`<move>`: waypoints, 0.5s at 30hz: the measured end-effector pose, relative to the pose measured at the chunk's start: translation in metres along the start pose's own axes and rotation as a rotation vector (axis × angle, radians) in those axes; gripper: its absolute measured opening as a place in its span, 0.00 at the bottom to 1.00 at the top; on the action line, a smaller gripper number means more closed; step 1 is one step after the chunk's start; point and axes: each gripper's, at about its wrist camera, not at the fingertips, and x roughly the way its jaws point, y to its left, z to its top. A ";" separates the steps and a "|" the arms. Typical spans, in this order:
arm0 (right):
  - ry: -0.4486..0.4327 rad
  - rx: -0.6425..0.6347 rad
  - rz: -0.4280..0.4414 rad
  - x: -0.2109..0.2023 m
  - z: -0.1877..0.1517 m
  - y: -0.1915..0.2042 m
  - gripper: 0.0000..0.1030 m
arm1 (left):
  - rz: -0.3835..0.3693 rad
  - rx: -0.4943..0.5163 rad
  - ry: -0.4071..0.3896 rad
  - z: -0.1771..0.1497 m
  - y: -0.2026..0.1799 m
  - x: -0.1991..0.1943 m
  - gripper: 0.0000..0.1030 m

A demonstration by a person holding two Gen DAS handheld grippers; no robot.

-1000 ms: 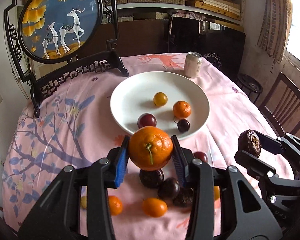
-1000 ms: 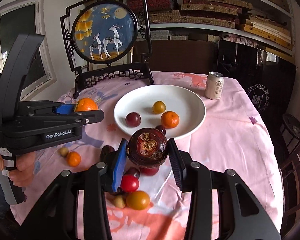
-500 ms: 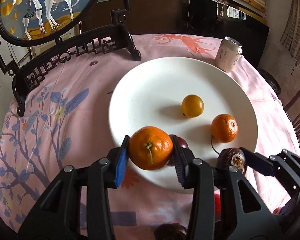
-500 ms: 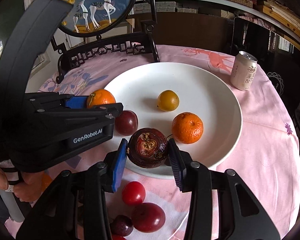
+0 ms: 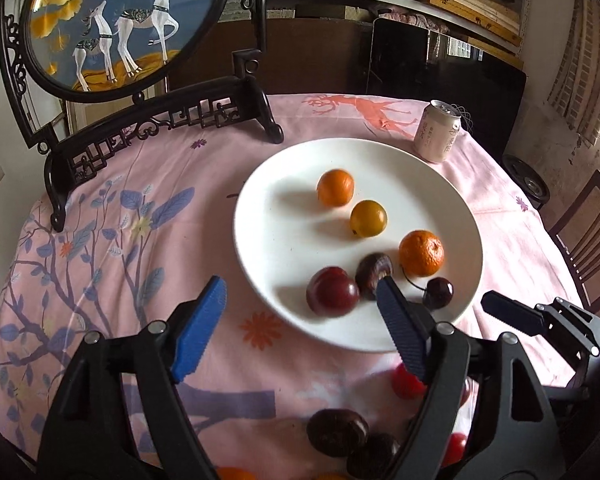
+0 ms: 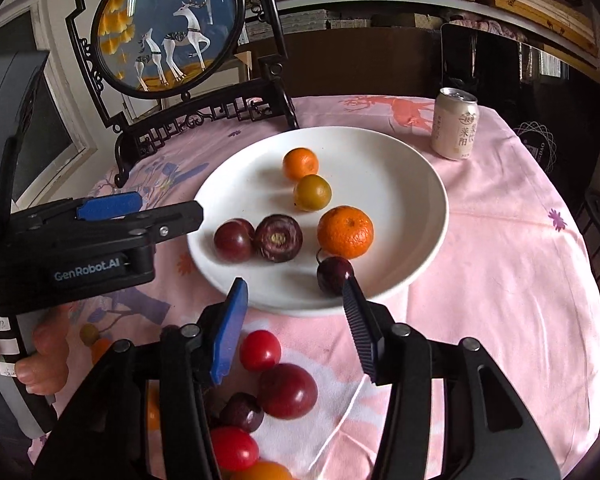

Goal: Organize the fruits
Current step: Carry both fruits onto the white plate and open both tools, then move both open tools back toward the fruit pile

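Note:
A white plate [image 5: 284, 200] holds several fruits. A small orange [image 5: 335, 187], blurred, lies at its far side, with a yellow plum [image 5: 368, 218] and a tangerine [image 5: 421, 253] nearer. A dark passion fruit [image 6: 278, 238] rests against a red plum [image 6: 234, 240], and a cherry [image 6: 334, 274] sits by the near rim. My left gripper [image 5: 300, 292] hangs over the plate's near-left rim, its jaws opening and empty. My right gripper [image 6: 294, 284] hovers at the near rim, jaws opening with nothing between them. More fruits [image 6: 286, 390] lie loose on the cloth below.
A drink can [image 6: 456, 128] stands behind the plate on the right. A round deer screen on a black stand [image 5: 120, 20] fills the back left. A wooden chair [image 5: 588, 248] is beyond the table's right edge. A person's hand [image 6: 40, 360] grips the left tool.
Both grippers moved forward over the plate and opened. The left let go of the orange, now at the plate's far side. The right let go of the passion fruit, now beside the red plum.

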 end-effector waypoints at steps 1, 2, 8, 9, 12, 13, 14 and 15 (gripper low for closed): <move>0.000 0.012 0.001 -0.006 -0.005 -0.002 0.50 | 0.001 -0.001 0.002 -0.007 0.001 -0.006 0.80; 0.001 0.020 -0.003 -0.012 -0.011 -0.003 0.50 | 0.000 -0.003 0.002 -0.014 0.002 -0.012 0.82; 0.011 0.025 -0.040 -0.041 -0.044 -0.004 0.50 | 0.024 0.007 -0.005 -0.060 0.006 -0.044 0.89; 0.014 0.026 -0.036 -0.045 -0.050 -0.003 0.50 | 0.021 0.006 0.001 -0.067 0.007 -0.048 0.89; 0.020 0.020 -0.035 -0.055 -0.068 0.001 0.50 | 0.012 -0.009 0.021 -0.088 0.011 -0.057 0.89; 0.023 0.015 -0.034 -0.057 -0.074 0.003 0.50 | 0.009 -0.015 0.029 -0.094 0.011 -0.059 0.89; 0.027 0.011 -0.034 -0.060 -0.079 0.005 0.50 | 0.007 -0.017 0.037 -0.100 0.012 -0.060 0.89; 0.033 0.009 -0.031 -0.061 -0.084 0.007 0.50 | 0.007 -0.019 0.045 -0.106 0.013 -0.061 0.89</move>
